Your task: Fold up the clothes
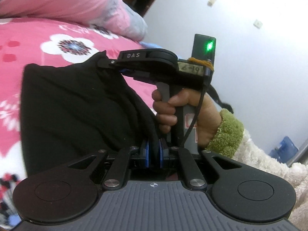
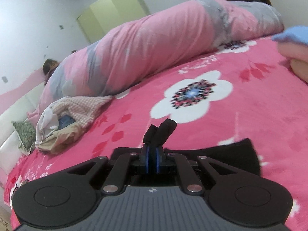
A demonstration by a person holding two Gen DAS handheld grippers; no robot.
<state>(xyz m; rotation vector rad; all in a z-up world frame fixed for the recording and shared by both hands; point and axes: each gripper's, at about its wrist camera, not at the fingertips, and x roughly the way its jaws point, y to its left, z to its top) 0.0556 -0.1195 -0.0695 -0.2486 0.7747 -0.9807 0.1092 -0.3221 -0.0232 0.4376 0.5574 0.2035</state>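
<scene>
Holding: soft black knit garment [image 1: 77, 104], lifted over the pink flowered bedspread [image 1: 28, 38]
Left gripper [image 1: 153, 154]: clenched on one garment edge
Right gripper [image 2: 152, 160]: clenched on another bunched edge [image 2: 159, 132]
Done: garment picked up by two edges, judging by the spread
Left: laying flat, folding; crumpled clothes pile [image 2: 63, 123] waits untouched

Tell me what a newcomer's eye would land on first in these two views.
First, the black garment, stretched in the air over the bed, pinched at one edge by the left gripper and at another by the right gripper. Next, the bright pink floral bedspread beneath it, with the rolled pink-and-grey quilt lying along its far side.
</scene>
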